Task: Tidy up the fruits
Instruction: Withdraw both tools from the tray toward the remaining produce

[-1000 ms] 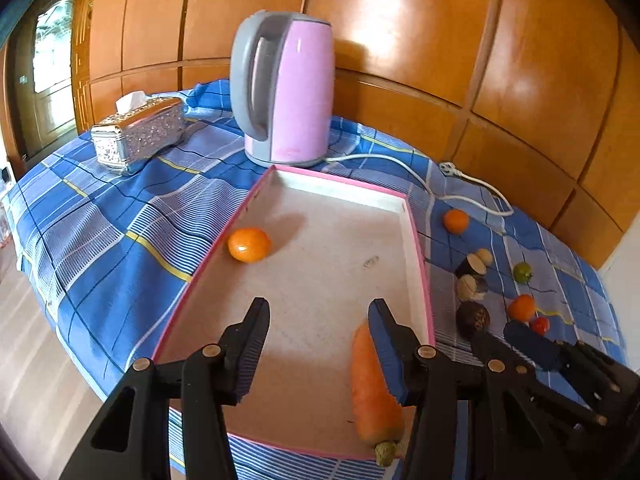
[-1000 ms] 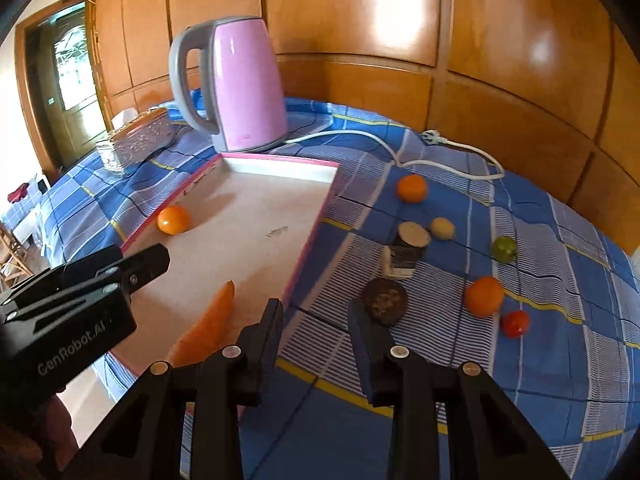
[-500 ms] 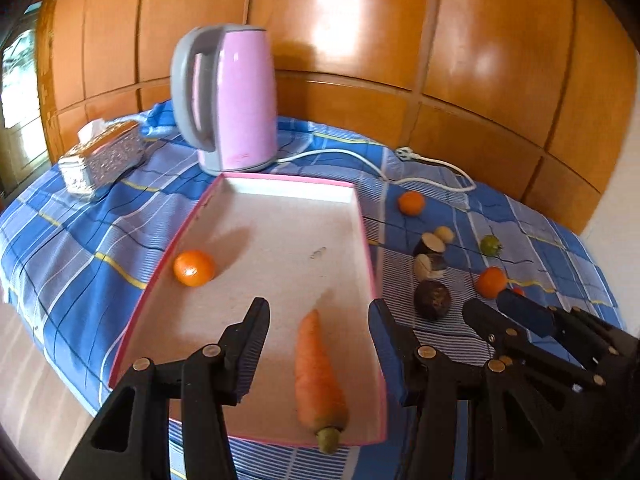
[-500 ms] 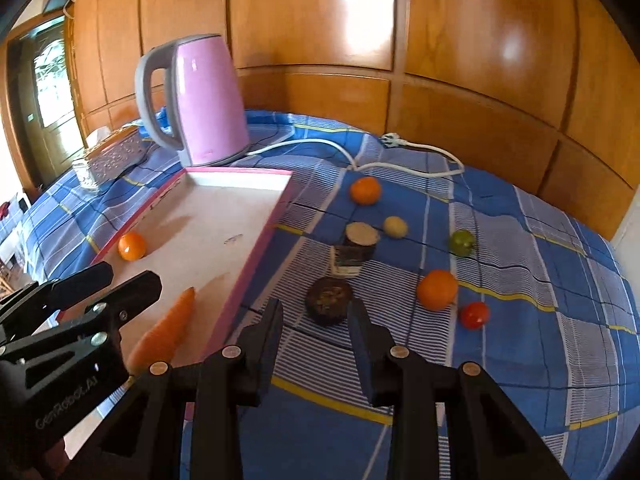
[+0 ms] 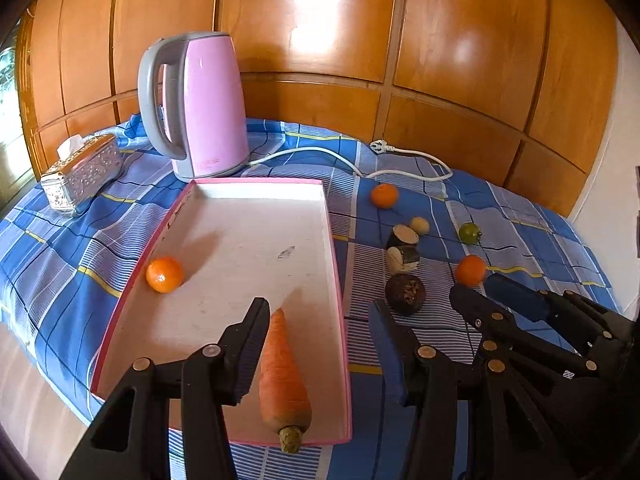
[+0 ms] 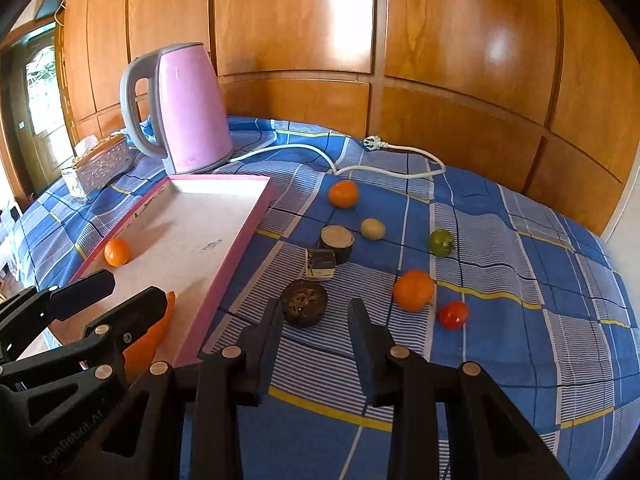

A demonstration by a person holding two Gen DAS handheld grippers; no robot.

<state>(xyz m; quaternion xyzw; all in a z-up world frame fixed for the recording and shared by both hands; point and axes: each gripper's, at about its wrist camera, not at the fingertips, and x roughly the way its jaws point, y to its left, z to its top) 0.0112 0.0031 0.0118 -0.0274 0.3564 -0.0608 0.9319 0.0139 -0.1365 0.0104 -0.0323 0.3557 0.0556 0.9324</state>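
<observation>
A pink-rimmed tray (image 5: 335, 264) (image 6: 236, 240) lies on the blue checked cloth. In it are a carrot (image 5: 282, 376) at the near end and a small orange (image 5: 164, 274) (image 6: 117, 252) by the left rim. My left gripper (image 5: 318, 320) is open and empty above the carrot's tip. My right gripper (image 6: 314, 316) is open and empty just short of a dark round fruit (image 6: 304, 302) (image 5: 405, 288). On the cloth lie two oranges (image 6: 413, 290) (image 6: 343, 193), a red tomato (image 6: 453, 314), a green fruit (image 6: 441, 242), a pale small fruit (image 6: 373, 228) and two cut brown pieces (image 6: 337, 239) (image 6: 320, 264).
A pink electric kettle (image 5: 200, 104) (image 6: 180, 108) stands behind the tray, its white cord (image 6: 360, 160) running right to a plug. A silver tissue box (image 5: 82, 174) sits at the far left. Wooden panelling backs the table. The table's edge drops off at the near left.
Both grippers have drawn back and turned right. The carrot, beside the left gripper's right finger a second ago, now lies free in the tray between the fingers. The right gripper has neared the dark fruit.
</observation>
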